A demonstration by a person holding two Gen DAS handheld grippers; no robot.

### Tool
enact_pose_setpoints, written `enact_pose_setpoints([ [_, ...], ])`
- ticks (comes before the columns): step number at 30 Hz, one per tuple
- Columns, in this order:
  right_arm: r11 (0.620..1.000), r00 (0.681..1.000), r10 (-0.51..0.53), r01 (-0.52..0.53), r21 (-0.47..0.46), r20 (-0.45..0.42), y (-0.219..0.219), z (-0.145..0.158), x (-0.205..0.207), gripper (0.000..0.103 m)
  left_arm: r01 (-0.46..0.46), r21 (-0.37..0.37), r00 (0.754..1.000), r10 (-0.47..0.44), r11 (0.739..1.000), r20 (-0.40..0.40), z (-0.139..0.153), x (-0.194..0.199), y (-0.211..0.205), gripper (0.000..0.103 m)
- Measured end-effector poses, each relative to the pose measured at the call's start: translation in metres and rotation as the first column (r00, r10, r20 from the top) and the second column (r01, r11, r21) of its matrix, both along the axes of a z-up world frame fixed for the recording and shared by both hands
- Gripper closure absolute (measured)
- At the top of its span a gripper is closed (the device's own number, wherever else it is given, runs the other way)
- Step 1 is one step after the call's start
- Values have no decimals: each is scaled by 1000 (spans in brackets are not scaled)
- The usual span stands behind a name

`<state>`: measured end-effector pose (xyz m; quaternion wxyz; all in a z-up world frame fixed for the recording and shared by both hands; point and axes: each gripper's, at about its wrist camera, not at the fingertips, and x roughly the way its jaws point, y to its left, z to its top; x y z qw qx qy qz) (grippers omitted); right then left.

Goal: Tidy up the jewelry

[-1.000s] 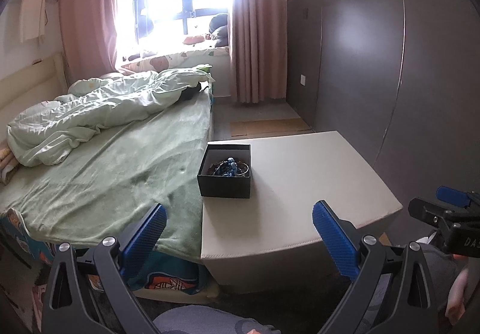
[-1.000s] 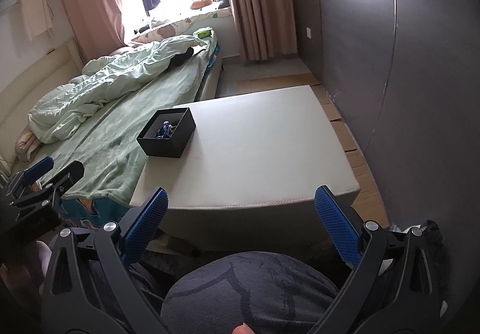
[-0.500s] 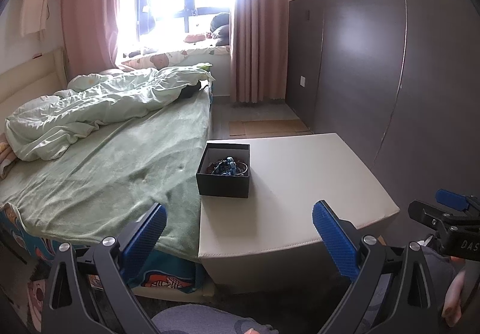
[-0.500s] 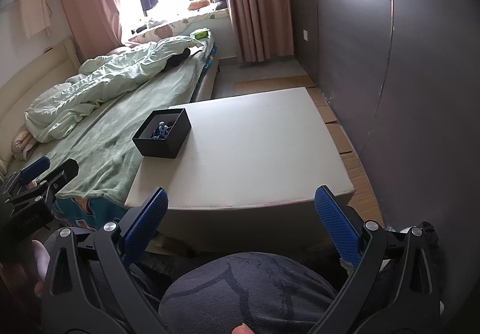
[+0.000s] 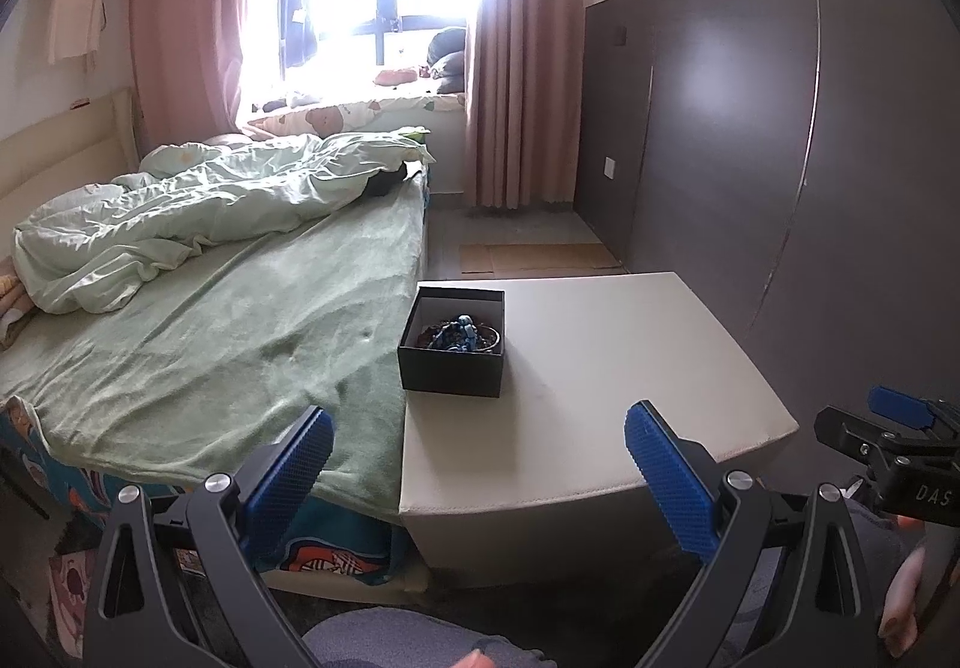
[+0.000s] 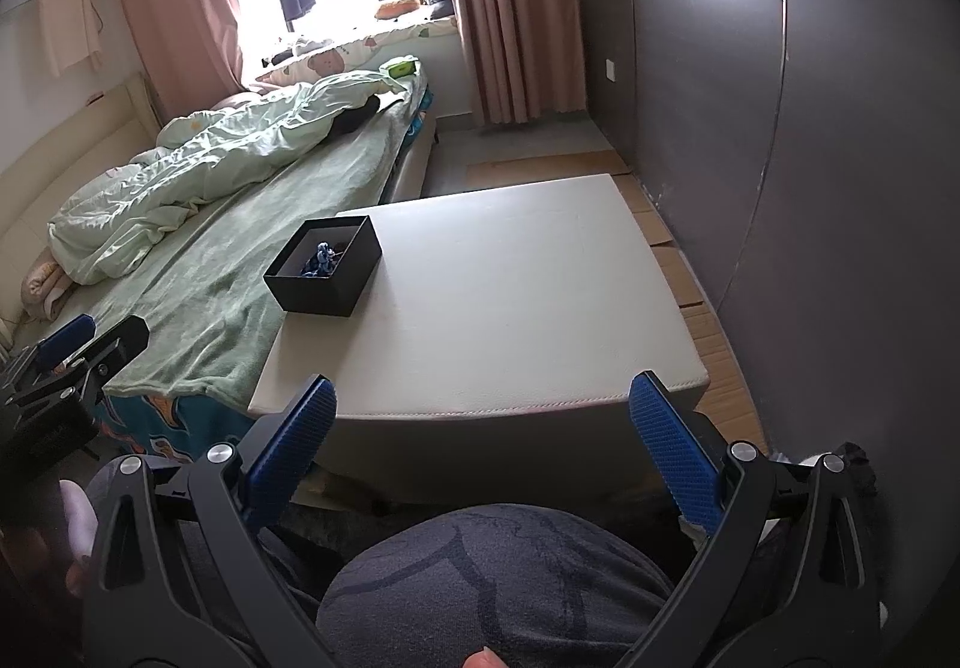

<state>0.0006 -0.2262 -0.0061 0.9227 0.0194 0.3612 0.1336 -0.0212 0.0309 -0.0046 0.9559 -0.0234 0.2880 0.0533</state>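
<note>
The black box (image 5: 451,347) of tangled jewelry (image 5: 459,335) sits at the white table's (image 5: 600,368) left edge, against the green-sheeted bed (image 5: 210,332); the tabletop to its right lies bare. Left gripper (image 5: 477,464) and right gripper (image 6: 480,437) hang spread and empty short of the near edge. Only the right wrist view shows the person's knee (image 6: 498,578) below that gripper.

The right gripper (image 6: 480,428) hangs wide apart and empty over a grey-clad knee (image 6: 498,578). Beyond it, a black box (image 6: 324,266) holding blue jewelry (image 6: 321,257) sits at the far-left corner of the white table (image 6: 510,308), beside the green bed (image 6: 210,260). The left gripper (image 6: 66,356) shows at the left edge.
</note>
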Motion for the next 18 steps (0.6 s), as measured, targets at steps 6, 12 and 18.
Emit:
enact_pose_setpoints([
  [6, 1000, 1000, -1, 1, -3, 1, 0, 0, 0, 5, -8, -17, 1000, 8, 1000, 14, 1, -3, 3, 8],
  [12, 1000, 1000, -3, 3, -3, 0, -1, -1, 1, 5, -13, -15, 1000, 14, 1000, 22, 3, -5, 4, 8],
  [18, 1000, 1000, -2, 2, -3, 0, -1, 0, 1, 5, -17, 2, 999, 17, 1000, 27, 3, -7, 1, 8],
])
